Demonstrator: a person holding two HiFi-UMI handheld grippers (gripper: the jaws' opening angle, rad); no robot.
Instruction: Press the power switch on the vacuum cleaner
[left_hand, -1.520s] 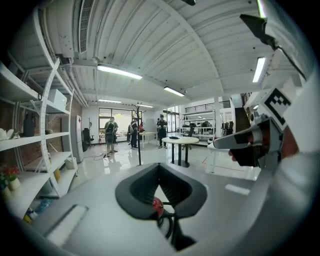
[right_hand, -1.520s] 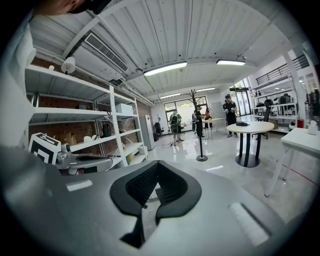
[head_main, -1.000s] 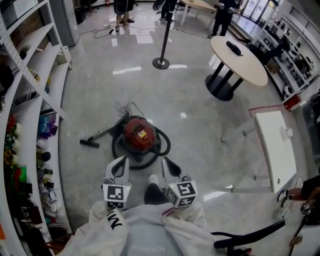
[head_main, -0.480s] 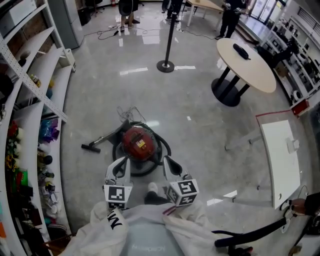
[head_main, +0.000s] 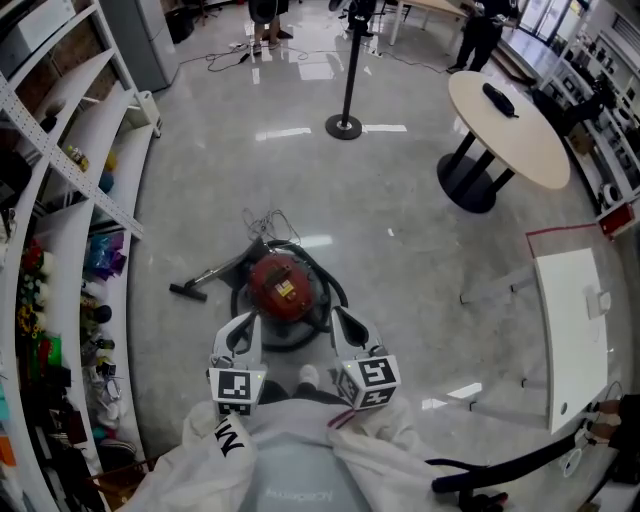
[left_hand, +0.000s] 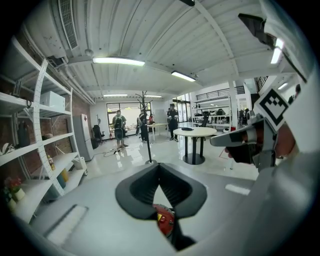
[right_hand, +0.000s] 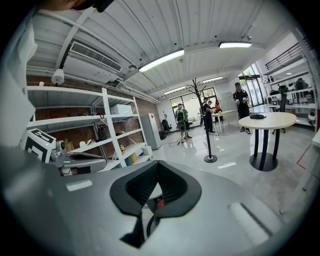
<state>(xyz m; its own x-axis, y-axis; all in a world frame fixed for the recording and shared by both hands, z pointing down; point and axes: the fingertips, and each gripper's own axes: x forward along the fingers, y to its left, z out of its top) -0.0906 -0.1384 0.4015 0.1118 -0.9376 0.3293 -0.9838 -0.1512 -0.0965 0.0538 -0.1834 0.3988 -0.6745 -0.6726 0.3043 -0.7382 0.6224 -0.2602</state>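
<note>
The red vacuum cleaner (head_main: 282, 284) stands on the floor, ringed by its black hose (head_main: 325, 288), just ahead of both grippers. My left gripper (head_main: 246, 319) hovers short of its near left side and my right gripper (head_main: 336, 319) short of its near right side; neither touches it. In the left gripper view the left gripper (left_hand: 160, 166) is shut with its pads tip to tip, and the vacuum's red top (left_hand: 164, 220) shows through the gap below. The right gripper (right_hand: 157, 163) is likewise shut on nothing, with a sliver of red vacuum (right_hand: 160, 203) beneath.
The vacuum's wand and floor nozzle (head_main: 192, 289) lie to its left, and a loose cord (head_main: 266, 225) lies behind it. Shelving (head_main: 70, 200) lines the left side. A stanchion post (head_main: 345, 122), a round table (head_main: 507, 112) and a white table (head_main: 570, 320) stand around. People stand at the back.
The whole scene has slid down the head view, so the vacuum now sits closer to the two grippers. Both grippers stay shut and side by side.
</note>
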